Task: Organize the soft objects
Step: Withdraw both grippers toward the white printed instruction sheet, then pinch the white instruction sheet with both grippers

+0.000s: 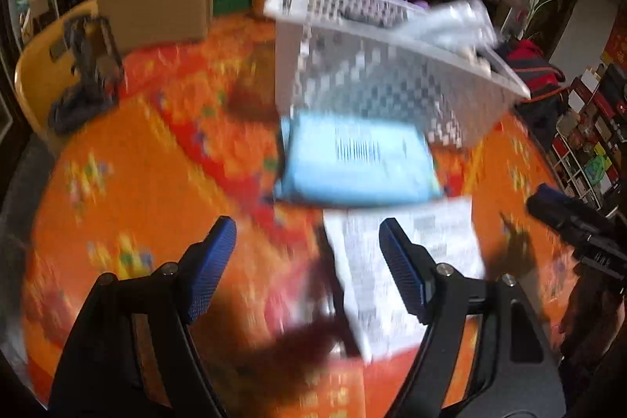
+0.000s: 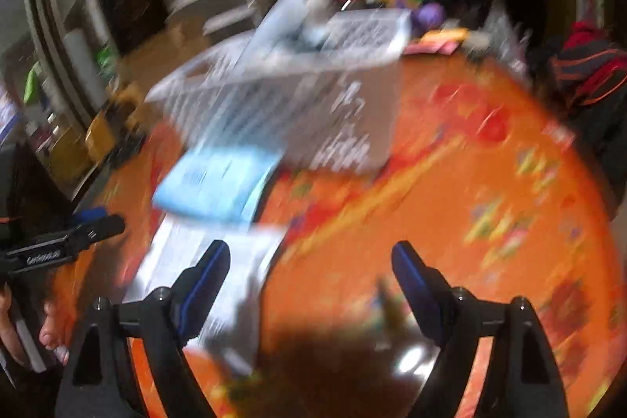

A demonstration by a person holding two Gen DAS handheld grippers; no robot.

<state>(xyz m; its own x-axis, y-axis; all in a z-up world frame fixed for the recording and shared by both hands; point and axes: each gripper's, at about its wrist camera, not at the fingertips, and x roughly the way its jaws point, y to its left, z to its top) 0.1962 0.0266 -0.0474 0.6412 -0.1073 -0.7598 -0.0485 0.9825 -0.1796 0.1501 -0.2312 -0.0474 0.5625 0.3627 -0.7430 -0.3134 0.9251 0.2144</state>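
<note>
Orange, with a red and yellow flower pattern, the cloth-covered bench (image 1: 129,183) carries a white perforated plastic basket (image 1: 376,77) at its far side, with pale crumpled soft things (image 1: 450,22) showing above the basket's rim. Just in front of the basket, touching its near wall, lies a light-blue flat soft packet with a barcode (image 1: 356,159). Nearer again, partly under that packet's near edge, lies a white printed plastic pouch (image 1: 395,261). The left claw (image 1: 307,234) stands wide and empty above the bench, its right finger over the white pouch. The right claw (image 2: 309,257) is also wide and empty, to the right of the pouch. Both views are blurred.
</note>
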